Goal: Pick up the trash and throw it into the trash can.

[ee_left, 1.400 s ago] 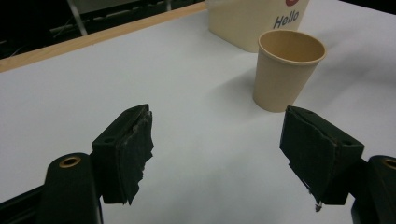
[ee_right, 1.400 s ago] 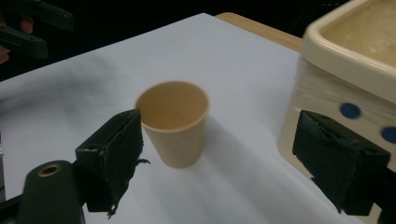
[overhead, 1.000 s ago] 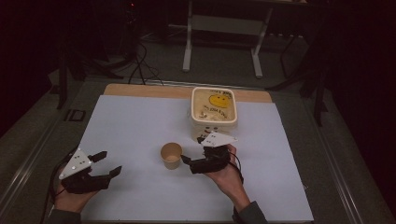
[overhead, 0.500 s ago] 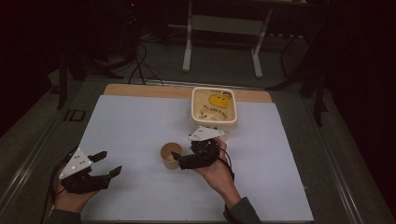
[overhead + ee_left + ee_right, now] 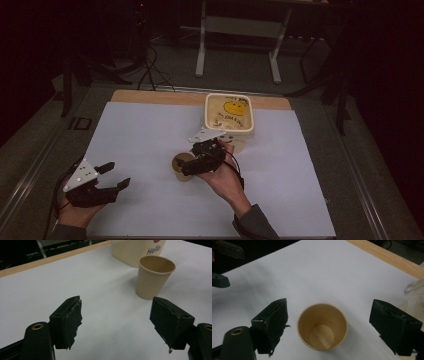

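As counted: one cup (image 5: pixel 322 326), two grippers.

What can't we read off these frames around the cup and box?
- Paper cup, high view: near side hidden behind the right gripper.
- Box, left gripper view: top cut by the frame edge, print partly cut off.
- Box lid print, high view: small lettering too small.

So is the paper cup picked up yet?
Not yet. The right gripper is over the empty tan paper cup, jaws open on either side, not touching. The cup stands upright on the white table sheet. Closing and lifting remain. The left gripper waits open.
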Tool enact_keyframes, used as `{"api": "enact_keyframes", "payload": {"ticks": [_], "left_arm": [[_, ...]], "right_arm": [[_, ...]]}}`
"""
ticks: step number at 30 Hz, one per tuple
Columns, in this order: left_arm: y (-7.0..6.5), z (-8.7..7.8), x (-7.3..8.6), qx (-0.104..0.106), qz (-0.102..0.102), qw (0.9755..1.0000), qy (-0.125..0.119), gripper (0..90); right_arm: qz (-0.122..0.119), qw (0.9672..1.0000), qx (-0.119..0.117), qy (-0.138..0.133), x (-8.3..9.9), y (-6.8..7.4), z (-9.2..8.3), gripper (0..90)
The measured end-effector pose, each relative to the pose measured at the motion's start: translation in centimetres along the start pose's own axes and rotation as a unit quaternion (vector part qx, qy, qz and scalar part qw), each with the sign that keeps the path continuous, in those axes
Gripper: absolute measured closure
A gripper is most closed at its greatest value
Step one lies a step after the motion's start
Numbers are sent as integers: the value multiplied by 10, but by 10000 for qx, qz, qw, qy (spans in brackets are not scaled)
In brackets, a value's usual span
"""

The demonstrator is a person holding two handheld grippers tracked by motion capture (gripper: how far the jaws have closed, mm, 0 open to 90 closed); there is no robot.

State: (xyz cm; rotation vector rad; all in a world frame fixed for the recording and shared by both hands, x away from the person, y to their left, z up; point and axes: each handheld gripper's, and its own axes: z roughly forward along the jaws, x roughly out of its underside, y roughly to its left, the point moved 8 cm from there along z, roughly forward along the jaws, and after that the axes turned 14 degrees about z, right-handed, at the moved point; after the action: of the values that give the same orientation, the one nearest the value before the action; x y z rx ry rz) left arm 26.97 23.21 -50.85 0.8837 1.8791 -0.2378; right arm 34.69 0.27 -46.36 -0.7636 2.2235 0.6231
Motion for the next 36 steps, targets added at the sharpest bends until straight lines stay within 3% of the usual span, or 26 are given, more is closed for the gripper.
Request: {"api": "enact_keyframes", "payload": {"ticks": [11,19,28,36], "left_arm": [[0,0,0,2,11,10000,-1,255],[1,-1,0,4,-5,10000,-11,254],[1,-1,1,10,-35,10000,-7,255],[1,-1,1,19,-43,10000,-9,255]], "right_arm": [[62,9981,236,571,-11,8,9,157],[114,9937,394,1040,-24,16,13,157],[221,9852,602,1587,-28,14,21,157],[306,9783,748,1906,-25,9,27,155]]}}
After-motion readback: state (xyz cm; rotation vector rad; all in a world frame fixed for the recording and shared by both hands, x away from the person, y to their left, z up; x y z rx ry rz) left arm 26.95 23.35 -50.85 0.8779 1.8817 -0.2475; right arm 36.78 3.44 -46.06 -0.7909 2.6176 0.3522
